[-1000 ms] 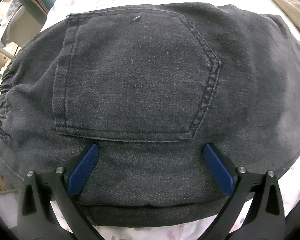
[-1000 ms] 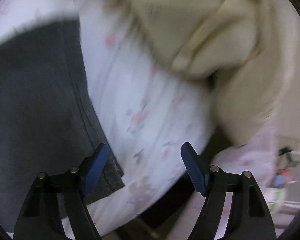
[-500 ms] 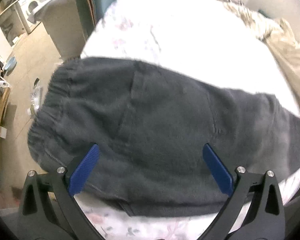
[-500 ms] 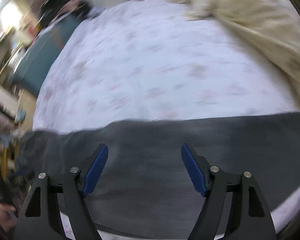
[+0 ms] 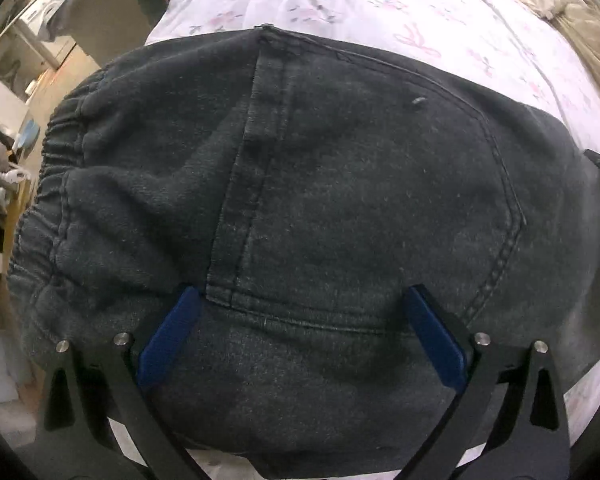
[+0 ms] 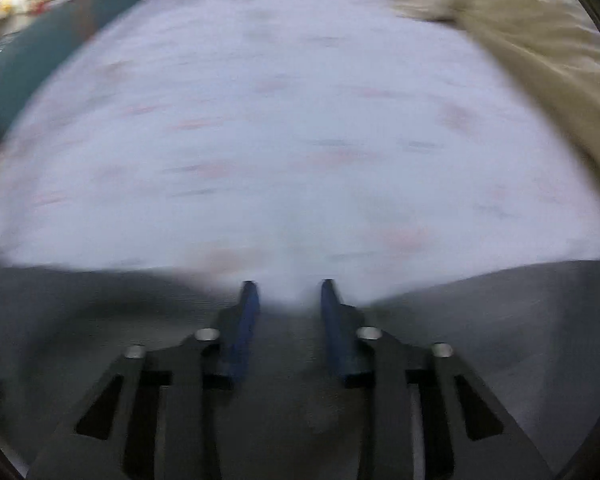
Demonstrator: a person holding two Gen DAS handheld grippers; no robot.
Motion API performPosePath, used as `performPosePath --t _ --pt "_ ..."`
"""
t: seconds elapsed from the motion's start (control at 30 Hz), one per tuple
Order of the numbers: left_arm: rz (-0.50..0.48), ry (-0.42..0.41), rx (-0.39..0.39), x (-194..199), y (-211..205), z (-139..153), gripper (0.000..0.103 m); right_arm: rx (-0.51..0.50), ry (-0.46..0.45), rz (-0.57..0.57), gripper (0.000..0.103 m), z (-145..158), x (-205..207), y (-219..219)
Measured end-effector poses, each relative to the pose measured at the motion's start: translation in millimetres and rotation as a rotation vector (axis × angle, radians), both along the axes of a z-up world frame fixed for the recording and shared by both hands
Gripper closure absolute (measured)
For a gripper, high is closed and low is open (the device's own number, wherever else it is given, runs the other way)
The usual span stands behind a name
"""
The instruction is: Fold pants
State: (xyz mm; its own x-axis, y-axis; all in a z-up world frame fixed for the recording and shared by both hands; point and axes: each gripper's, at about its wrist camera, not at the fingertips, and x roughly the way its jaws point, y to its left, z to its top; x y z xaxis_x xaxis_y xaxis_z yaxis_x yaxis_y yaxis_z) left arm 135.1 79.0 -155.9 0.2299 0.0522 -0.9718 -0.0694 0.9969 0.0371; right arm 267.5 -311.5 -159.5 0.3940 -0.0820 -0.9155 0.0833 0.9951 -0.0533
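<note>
Pants (image 5: 320, 208) beneath left gripper (image 5: 300, 332)

No writing, label or number can be read in either view. The pants (image 5: 320, 220) show only stitching, and the right wrist view is too blurred.

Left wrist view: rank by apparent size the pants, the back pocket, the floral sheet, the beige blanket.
1. pants, fill most of the frame
2. back pocket
3. floral sheet, only partly visible
4. beige blanket, corner only

The sheet and blanket run out of frame, so their ranks reflect visible area only.
</note>
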Motion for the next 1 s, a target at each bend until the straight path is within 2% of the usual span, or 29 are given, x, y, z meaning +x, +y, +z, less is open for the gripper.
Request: performPosePath --t 0.07,0.1,0.17,0.23,0.33,0.4,0.43,0.47,0.5,0.53,0.57,0.6,0.63,0.7,0.77,0.83,0.9,0.93,1.0 --pt "0.001 -0.005 0.004 -1.8 1.1 3.4 0.004 0.115 0.007 -0.032 0.08 8.9 -1.0 -24.1" --pt "0.016 -0.021 0.003 -6.5 1.9 10.5 0.008 0.135 -0.014 -0.026 0.079 19.4 -5.2 -28.1" --pt "0.014 -0.098 -0.06 -6.4 -8.2 29.7 0.01 0.172 -0.077 0.024 0.074 44.1 -18.0 -22.3" --pt "-0.038 -0.165 -0.14 6.2 -27.1 43.9 0.014 0.259 -0.104 0.096 0.074 63.5 -32.6 -8.4" --pt "-0.127 -0.236 -0.249 37.7 -68.0 52.2 0.031 0.319 -0.103 0.177 0.074 72.6 -48.1 13.3" --pt "-0.177 -0.255 -0.281 54.2 -90.5 46.6 0.052 0.311 -0.072 0.21 0.074 63.2 -51.8 19.8" --pt "-0.213 -0.253 -0.267 63.6 -104.8 38.3 0.058 0.29 -0.056 0.214 0.074 55.4 -51.7 21.2" --pt "-0.23 -0.245 -0.241 69.7 -113.5 31.3 0.068 0.265 -0.03 0.201 0.074 43.7 -48.1 19.4" --pt "-0.233 -0.236 -0.213 72.6 -119.8 25.2 0.069 0.259 0.002 0.186 0.074 33.5 -46.3 14.0" --pt "-0.234 -0.221 -0.187 76.9 -123.5 16.1 0.07 0.233 0.041 0.174 0.081 19.2 -43.1 10.6" --pt "-0.225 -0.178 -0.169 82.8 -127.8 1.3 0.071 0.193 0.075 0.167 0.081 10.3 -38.8 9.1" --pt "-0.228 -0.161 -0.167 84.8 -125.2 -6.2 0.071 0.152 0.103 0.157 0.087 -1.1 -38.1 6.4" --pt "-0.26 -0.189 -0.145 81.6 -127.6 -6.8 0.071 0.156 0.1 0.145 0.091 -4.5 -39.1 3.2" --pt "-0.296 -0.199 -0.093 72.9 -132.0 -4.8 0.073 0.154 0.107 0.141 0.091 -0.6 -37.7 4.7" --pt "-0.257 -0.197 -0.112 68.9 -125.4 5.9 0.081 0.185 0.1 0.137 0.09 8.1 -39.8 3.5" --pt "-0.184 -0.24 -0.217 70.8 -103.7 21.9 0.083 0.251 0.081 0.122 0.086 19.3 -43.0 -1.9" --pt "-0.11 -0.315 -0.195 70.2 -80.3 32.6 0.084 0.238 0.061 0.119 0.086 31.4 -48.1 -4.2" --pt "-0.089 -0.31 -0.185 73.3 -72.6 31.2 0.084 0.22 0.051 0.107 0.086 34.0 -49.4 -6.4" --pt "-0.035 -0.24 -0.146 86.3 -51.5 9.7 0.096 0.174 0.04 0.038 0.086 31.7 -46.5 -18.0"
